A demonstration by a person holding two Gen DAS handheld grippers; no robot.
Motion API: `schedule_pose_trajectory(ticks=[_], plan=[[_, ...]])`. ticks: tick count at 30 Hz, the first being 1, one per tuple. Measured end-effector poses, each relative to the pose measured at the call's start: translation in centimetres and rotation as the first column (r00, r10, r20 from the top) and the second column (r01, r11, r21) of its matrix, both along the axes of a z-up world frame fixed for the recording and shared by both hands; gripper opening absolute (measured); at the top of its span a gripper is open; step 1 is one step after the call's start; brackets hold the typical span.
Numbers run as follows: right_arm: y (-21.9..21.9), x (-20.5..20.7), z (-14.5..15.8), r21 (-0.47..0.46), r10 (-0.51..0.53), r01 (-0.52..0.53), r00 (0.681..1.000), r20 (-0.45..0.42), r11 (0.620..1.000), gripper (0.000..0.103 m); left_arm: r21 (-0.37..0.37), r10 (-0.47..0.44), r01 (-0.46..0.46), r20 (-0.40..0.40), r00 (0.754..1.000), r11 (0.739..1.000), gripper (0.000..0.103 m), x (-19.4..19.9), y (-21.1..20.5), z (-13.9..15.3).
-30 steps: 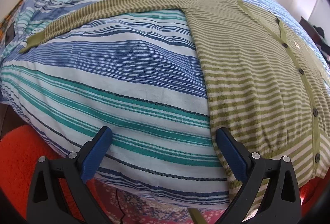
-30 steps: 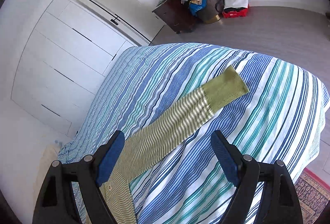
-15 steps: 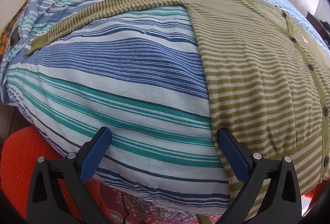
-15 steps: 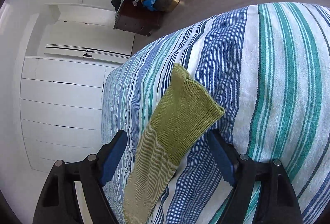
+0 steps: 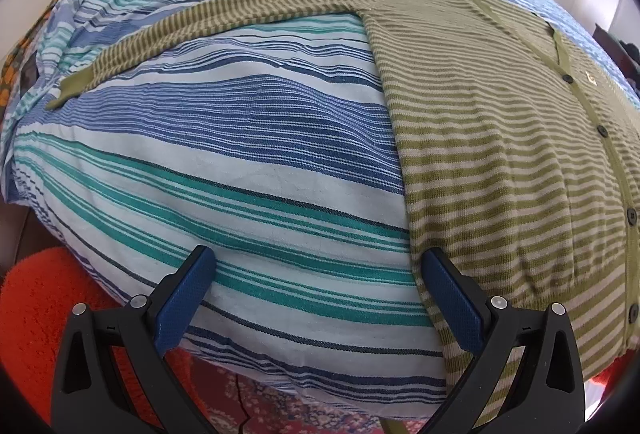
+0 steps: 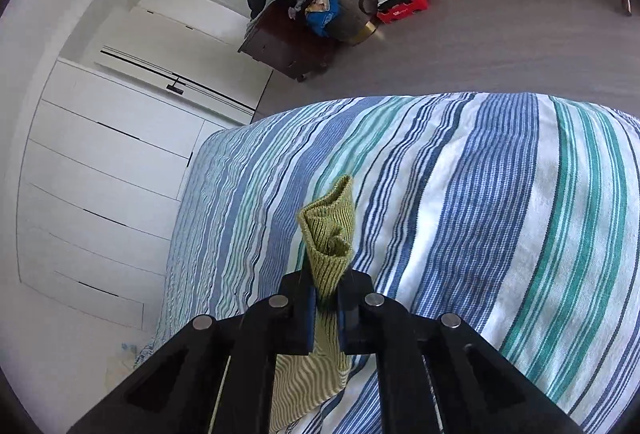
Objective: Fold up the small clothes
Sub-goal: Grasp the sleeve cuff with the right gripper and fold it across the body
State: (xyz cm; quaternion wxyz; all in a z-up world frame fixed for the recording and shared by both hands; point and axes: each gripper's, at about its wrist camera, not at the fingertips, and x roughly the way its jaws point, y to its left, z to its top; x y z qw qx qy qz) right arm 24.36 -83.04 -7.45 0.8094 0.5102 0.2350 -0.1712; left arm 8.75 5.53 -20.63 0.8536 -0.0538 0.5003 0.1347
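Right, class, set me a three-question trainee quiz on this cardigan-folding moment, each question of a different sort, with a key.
1. True or false: the right gripper is shut on the cardigan's sleeve cuff.
2. Multiple choice: the left gripper is A) shut on the hem, B) open at the cardigan's lower corner, C) shut on a button.
3. Fill in: the cardigan lies on a striped ______.

Key: 1 true; 2 B; 3 bedspread.
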Motion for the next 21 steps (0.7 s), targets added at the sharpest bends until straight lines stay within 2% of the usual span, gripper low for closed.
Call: schedule_pose_trajectory(ticks=[2,5,8,12,15,19,21], plan=[[3.0,2.0,3.9,-0.050,0.108,-0.105,0.993,0.045,0.993,0.008,-0.005,0.000,0.000,0.006,1.000,1.000,0.103,0.0,0.1,0.0],[9.9,5.0,9.7,-0.097,0.278,-0.267,0.953,0.117,0.959,0.008,-0.022,0.002,-0.002,0.014,1.000,1.000,0.103,0.0,0.3,0.0],[19.4,8.0,14.4,-0.135,0.436,-0.417,0.883,0.174,0.899,0.008,-0.051,0.000,0.001,0.019,1.000,0.999,0.103,0.0,0.7,0.0],[32.6,11.6,17.5,-0.164,0.605,-0.583,0.769,0.205,0.796,0.008,-0.085,-0.019,0.021,0.024,1.000,0.996,0.103,-0.1,1.3,0.1],[42.4,13.8,17.3,-0.211,0.704,-0.673,0.693,0.157,0.709,0.008,-0.109,-0.036,0.039,0.030,0.999,0.993,0.102,-0.4,1.6,0.3],[53.6,15.4,13.3,-0.202,0.789,-0.765,0.608,0.091,0.612,0.008,-0.138,-0.048,0.052,0.032,0.998,0.989,0.102,-0.8,2.2,0.5],[58.6,15.2,10.2,-0.216,0.826,-0.803,0.563,0.035,0.556,0.008,-0.144,-0.051,0.055,0.031,0.998,0.988,0.102,-0.8,2.4,0.5]])
